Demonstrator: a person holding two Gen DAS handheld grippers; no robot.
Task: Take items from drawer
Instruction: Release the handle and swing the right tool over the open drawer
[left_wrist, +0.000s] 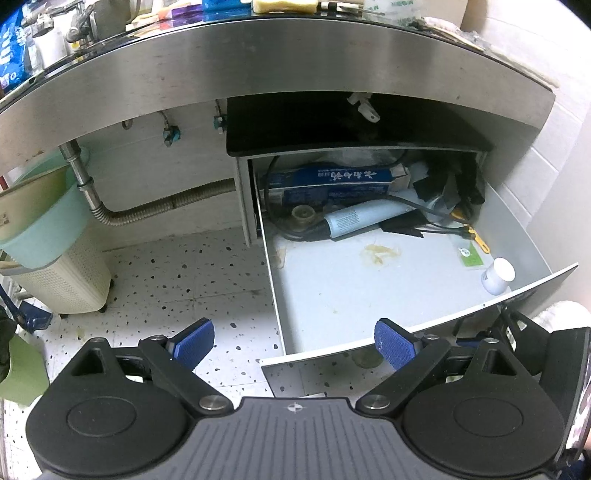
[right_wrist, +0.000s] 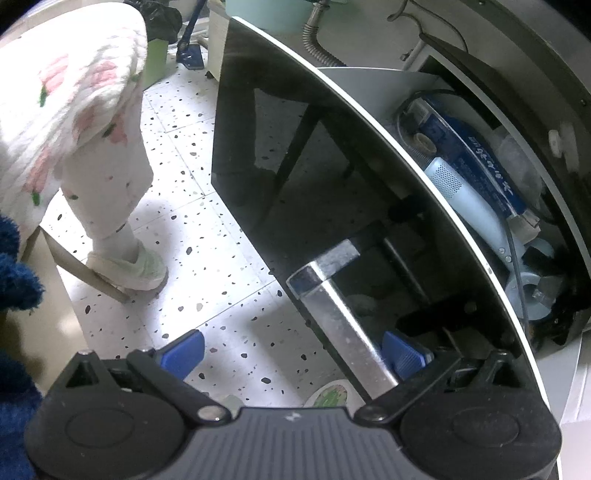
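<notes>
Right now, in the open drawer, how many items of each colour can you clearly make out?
Dark blue: 1, long box
Light blue: 1, tube
White: 1, small bottle
Green: 1, card
Total: 4; the dark clutter at the back can't be counted.

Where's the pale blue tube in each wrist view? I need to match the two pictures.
Left wrist: pale blue tube lies mid-frame at the back of the open drawer, below the dark blue box.
Right wrist: pale blue tube at right, behind the drawer front.
Shared landmark: the dark blue box.
</notes>
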